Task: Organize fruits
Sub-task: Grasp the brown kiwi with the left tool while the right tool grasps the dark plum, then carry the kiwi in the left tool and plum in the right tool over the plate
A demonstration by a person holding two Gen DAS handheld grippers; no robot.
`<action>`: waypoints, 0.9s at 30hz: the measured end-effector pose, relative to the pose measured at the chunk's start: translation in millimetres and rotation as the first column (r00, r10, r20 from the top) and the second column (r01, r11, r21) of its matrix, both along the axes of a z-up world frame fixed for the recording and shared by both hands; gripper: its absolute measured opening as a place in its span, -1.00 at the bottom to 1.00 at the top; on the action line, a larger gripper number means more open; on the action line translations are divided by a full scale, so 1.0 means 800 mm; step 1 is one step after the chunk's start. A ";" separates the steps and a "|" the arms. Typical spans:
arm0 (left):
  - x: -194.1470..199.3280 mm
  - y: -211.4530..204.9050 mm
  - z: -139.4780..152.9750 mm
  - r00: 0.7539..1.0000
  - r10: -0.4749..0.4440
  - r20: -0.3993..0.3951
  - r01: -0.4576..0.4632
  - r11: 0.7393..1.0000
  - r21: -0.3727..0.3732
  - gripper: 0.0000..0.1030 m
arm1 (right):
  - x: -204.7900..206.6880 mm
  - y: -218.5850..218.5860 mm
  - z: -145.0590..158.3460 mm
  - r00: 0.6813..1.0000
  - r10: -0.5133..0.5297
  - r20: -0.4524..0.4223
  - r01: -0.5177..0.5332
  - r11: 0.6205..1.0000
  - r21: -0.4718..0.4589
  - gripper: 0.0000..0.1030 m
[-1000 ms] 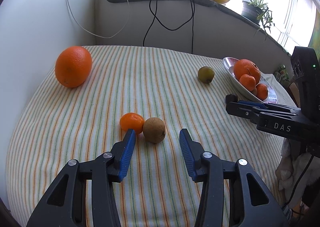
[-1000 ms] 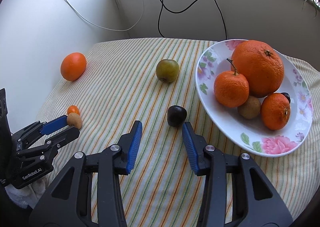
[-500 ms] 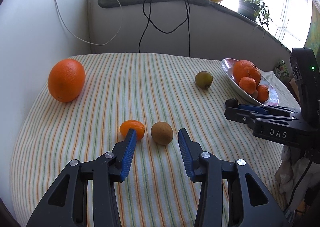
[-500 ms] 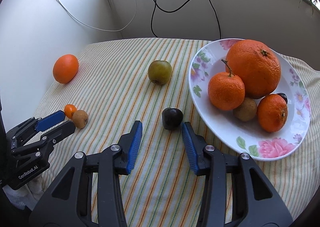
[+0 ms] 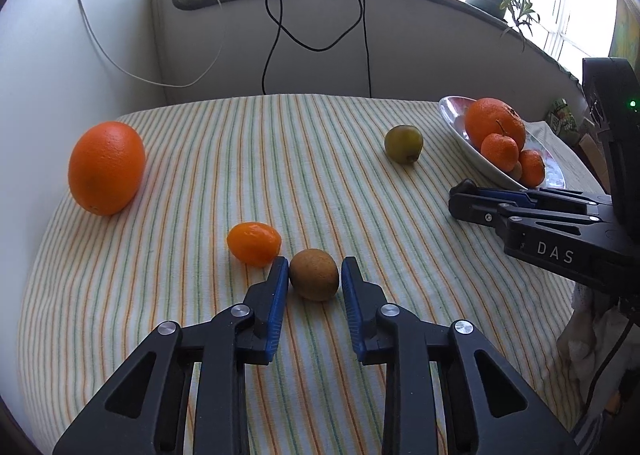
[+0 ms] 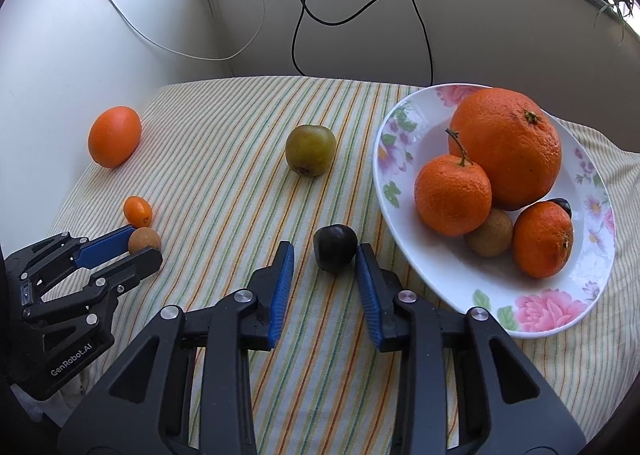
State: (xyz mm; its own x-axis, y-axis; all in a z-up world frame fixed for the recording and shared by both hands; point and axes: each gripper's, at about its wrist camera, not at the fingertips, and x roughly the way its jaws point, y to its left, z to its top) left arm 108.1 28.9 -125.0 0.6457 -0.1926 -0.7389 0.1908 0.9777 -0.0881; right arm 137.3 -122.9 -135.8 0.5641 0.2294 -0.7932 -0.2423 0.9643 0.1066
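Observation:
On the striped tablecloth (image 5: 320, 183) my left gripper (image 5: 315, 261) is shut on a small brown fruit (image 5: 314, 274), both blue pads touching its sides. A kumquat (image 5: 254, 237) lies just left of it. The jaws of my right gripper (image 6: 325, 246) are closing around a dark plum (image 6: 335, 248). The right pad touches the plum and a gap shows at the left pad. A floral plate (image 6: 400, 127) to the right holds a large orange (image 6: 506, 149), two tangerines, a brown fruit and a dark one.
A big orange (image 5: 106, 169) sits at the far left near the wall. A green fruit (image 6: 310, 150) lies mid-table, left of the plate. Cables hang down the back wall (image 6: 360, 15). The cloth drops off at the near and side edges.
My left gripper has shifted so the brown fruit sits between its fingers, and its jaws have shut on it. The right gripper's jaws have narrowed around the dark plum.

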 end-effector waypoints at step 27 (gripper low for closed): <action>-0.011 -0.026 0.042 0.996 -0.029 0.085 0.036 0.996 -0.078 -0.54 | -0.040 -0.027 0.055 0.994 0.034 0.102 -0.045 0.993 0.105 -0.59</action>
State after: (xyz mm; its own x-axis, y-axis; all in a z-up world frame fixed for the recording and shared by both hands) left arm 99.0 7.9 -91.2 0.6972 -0.2702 -0.6640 0.2325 0.9614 -0.1471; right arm 105.4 -144.7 -91.7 0.6278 0.3338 -0.7032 -0.2948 0.9380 0.1821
